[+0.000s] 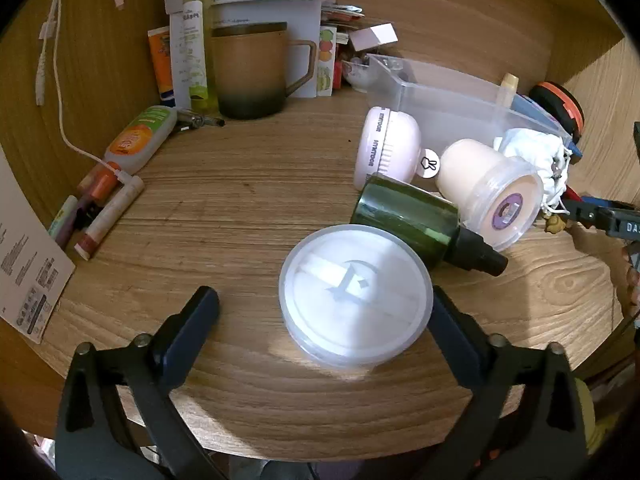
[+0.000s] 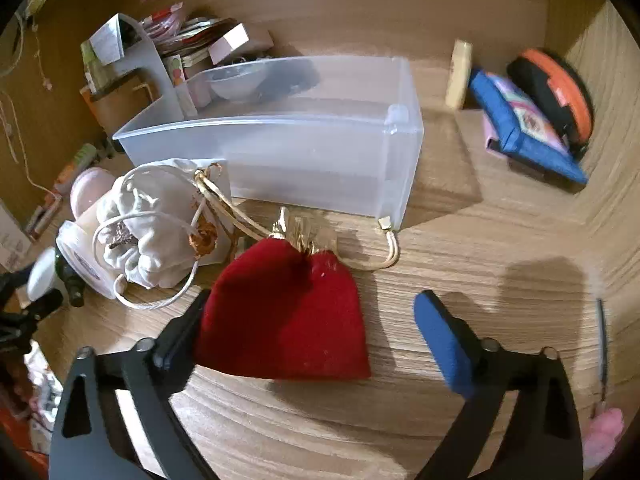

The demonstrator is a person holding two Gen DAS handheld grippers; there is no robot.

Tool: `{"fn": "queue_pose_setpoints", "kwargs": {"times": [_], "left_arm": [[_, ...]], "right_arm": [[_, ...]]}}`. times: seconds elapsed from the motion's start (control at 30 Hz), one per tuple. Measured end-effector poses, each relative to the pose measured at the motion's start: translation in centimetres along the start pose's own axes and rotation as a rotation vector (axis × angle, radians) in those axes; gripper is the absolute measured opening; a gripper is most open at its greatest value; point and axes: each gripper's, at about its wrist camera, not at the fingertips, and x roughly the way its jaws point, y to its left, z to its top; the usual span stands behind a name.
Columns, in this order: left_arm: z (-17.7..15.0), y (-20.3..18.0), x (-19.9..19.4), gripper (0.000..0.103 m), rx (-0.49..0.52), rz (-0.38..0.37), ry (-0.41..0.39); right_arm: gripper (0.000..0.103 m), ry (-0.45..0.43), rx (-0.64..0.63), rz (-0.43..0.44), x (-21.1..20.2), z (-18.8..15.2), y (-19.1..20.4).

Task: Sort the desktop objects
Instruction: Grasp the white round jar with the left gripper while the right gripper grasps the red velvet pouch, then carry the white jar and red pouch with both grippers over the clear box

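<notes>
My left gripper is open around a round frosted white jar on the wooden desk; its right finger touches the jar's side, its left finger stands apart. Behind the jar lie a dark green spray bottle, a cream jar on its side and a pink round case. My right gripper is open around a red velvet pouch with gold cord; the left finger touches the pouch. A white drawstring pouch lies to its left. A clear plastic bin stands behind.
A brown mug, a tall green bottle, tubes and lip balms sit at the left. A blue pouch and an orange-black round case lie at the right by the wooden wall. Papers stand at the back.
</notes>
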Motion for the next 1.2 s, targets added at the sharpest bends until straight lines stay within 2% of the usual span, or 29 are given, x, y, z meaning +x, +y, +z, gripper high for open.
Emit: {"fn": "queue_pose_setpoints", "kwargs": {"times": [0.07,0.13,0.2,0.27,0.37,0.4,0.47,0.6,0.67,0.7,0.83,1.2], "left_arm": [[0.1,-0.1,-0.1,0.087,0.01,0.001,-0.001],[0.1,-0.3,-0.1,0.082,0.02,0.003,-0.002],[0.1,-0.5,0.0,0.082,0.031,0.012,-0.004],[0.0,-0.7,0.1,0.08,0.04,0.019,-0.01],[0.0,-0.8,-0.1,0.066,0.039,0.023,-0.017],[0.0,-0.9,-0.1,0.065,0.039,0.019,-0.016],[0.0,-0.9,-0.1,0.065,0.037,0.019,-0.019],[-0.2,-0.9,-0.1,0.065,0.034,0.018,-0.022],[-0.2,-0.8,-0.2,0.065,0.028,0.017,-0.023],[-0.2,-0.7,-0.2,0.065,0.024,0.012,-0.022],[0.6,0.0,-0.3,0.065,-0.034,-0.068,-0.013],[1.5,1.2,-2.0,0.065,-0.061,-0.032,-0.076]], "right_arm": [[0.08,0.013,0.025,0.033,0.4,0.0,-0.5],[0.075,0.027,0.067,0.09,0.8,0.1,-1.0],[0.073,0.025,0.068,0.09,0.9,0.2,-0.9],[0.066,0.023,0.059,0.09,1.0,0.2,-0.6],[0.061,0.019,0.036,0.093,1.0,0.2,-0.4],[0.06,0.016,0.028,0.089,1.0,0.2,-0.3],[0.044,0.012,0.008,0.103,0.9,0.3,-0.1],[0.03,0.012,-0.024,0.093,0.6,0.4,0.4],[0.016,0.002,-0.035,0.079,0.1,0.5,0.4],[0.013,-0.005,-0.039,0.071,-0.2,0.6,0.4],[0.009,-0.035,-0.043,0.039,-1.0,0.6,0.4],[0.008,-0.172,-0.012,0.001,-5.4,1.4,-0.2]]}}
